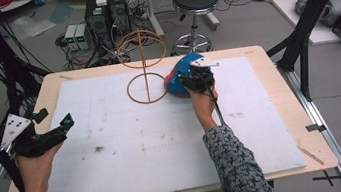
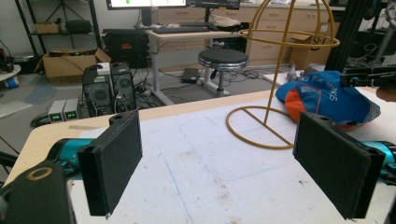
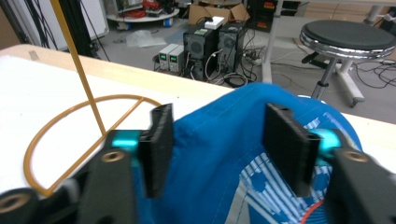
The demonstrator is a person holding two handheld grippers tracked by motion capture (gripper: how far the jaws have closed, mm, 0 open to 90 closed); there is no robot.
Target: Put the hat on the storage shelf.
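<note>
We find the right gripper (image 3: 217,149) with its jaws astride a fold of the blue cap (image 3: 219,140), half closed, pads not clearly pressing yet. The cap lies crumpled, orange inside, just beside the wire stand (image 1: 144,69) on the table (image 1: 271,107). We judge pinching and lifting comes next. Left gripper (image 2: 224,163) jaws gape empty.
</note>
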